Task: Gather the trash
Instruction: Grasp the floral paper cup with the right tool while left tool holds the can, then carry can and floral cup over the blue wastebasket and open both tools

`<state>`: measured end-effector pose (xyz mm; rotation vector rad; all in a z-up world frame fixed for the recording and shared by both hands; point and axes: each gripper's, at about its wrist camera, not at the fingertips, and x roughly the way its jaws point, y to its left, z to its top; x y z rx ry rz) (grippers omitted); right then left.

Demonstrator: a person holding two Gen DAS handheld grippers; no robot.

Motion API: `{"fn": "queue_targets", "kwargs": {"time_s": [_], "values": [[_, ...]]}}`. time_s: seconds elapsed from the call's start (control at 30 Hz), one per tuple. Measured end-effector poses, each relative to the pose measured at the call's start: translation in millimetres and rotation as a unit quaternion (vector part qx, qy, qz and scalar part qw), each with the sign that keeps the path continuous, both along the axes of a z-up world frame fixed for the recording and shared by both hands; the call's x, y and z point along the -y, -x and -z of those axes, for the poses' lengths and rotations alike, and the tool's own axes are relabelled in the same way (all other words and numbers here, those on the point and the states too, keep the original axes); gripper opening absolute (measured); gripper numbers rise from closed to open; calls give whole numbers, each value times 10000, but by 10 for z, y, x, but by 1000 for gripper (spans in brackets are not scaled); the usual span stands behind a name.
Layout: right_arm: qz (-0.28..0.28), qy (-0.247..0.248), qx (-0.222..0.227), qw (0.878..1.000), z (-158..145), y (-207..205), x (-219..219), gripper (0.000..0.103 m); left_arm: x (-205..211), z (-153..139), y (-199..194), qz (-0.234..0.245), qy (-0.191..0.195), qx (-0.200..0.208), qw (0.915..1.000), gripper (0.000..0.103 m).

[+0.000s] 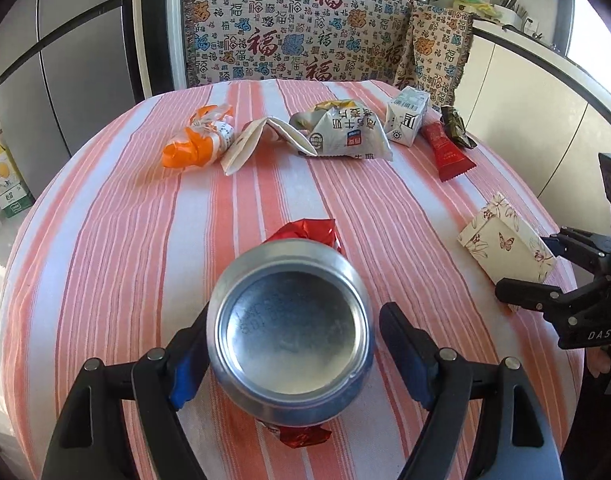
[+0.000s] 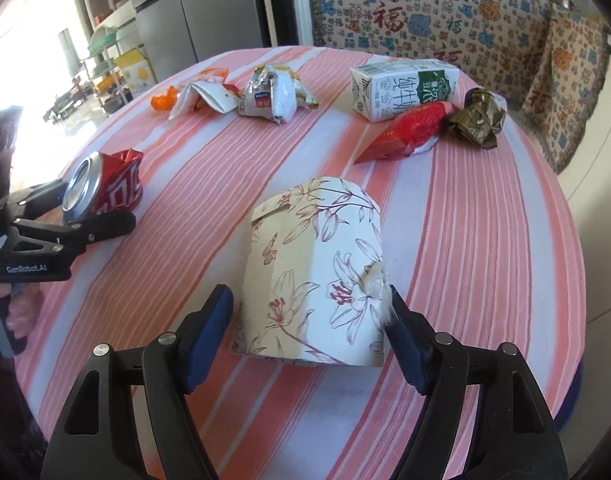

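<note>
Trash lies scattered over a round table [image 1: 117, 240] under a pink-striped cloth, and both claws are set about pieces of it. At the left, the left gripper [image 1: 293, 354] brackets a crushed red can [image 1: 291, 332] lying on its side with its silver base turned to the camera; the near pad seems to touch the can's rim at 9 o'clock while the other pad stands just clear at 3 o'clock, so the jaws are open, closing room left (a grip not yet made, by my judgement). Farther off, at 11 to 1 o'clock in the left wrist view, sit an orange wrapper [image 1: 195, 140], a folded paper sleeve [image 1: 261, 138], a silver snack bag [image 1: 343, 132] and a milk carton [image 1: 407, 116], with a red sachet [image 1: 447, 152] and a dark foil wrapper [image 1: 457, 126] beside it. At the right, the right gripper [image 2: 309, 320] straddles a floral paper box [image 2: 317, 276]; its pads sit at the box's sides, apparently touching or nearly so, jaws wide. The box stands near the table edge at 4 o'clock, with open cloth between it and the can, enough for each claw to lift straight up.
</note>
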<state>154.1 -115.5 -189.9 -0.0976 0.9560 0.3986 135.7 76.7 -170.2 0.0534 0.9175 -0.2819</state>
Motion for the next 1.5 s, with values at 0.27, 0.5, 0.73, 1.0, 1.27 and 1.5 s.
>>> {"fn": "queue_targets", "kwargs": {"time_s": [0.27, 0.5, 0.73, 1.0, 1.27, 1.5], "values": [[-153, 365, -234, 9989, -84, -121, -178, 80, 62, -93, -59, 201, -316, 57, 9993, 81], [28, 165, -243, 9996, -193, -90, -46, 58, 9, -122, -14, 128, -192, 43, 9997, 61], [156, -29, -132, 9998, -327, -21, 88, 52, 155, -284, 85, 133, 70, 178, 9997, 61], [365, -307, -3, 9989, -425, 54, 325, 52, 580, -449, 131, 445, 233, 257, 9984, 61], [884, -594, 277, 9939, -696, 140, 992, 52, 1239, -590, 78, 828, 456, 225, 9953, 61], [1768, -523, 482, 9817, -867, 324, 2100, 52, 2207, -751, 26, 1469, 685, 200, 9866, 61]]}}
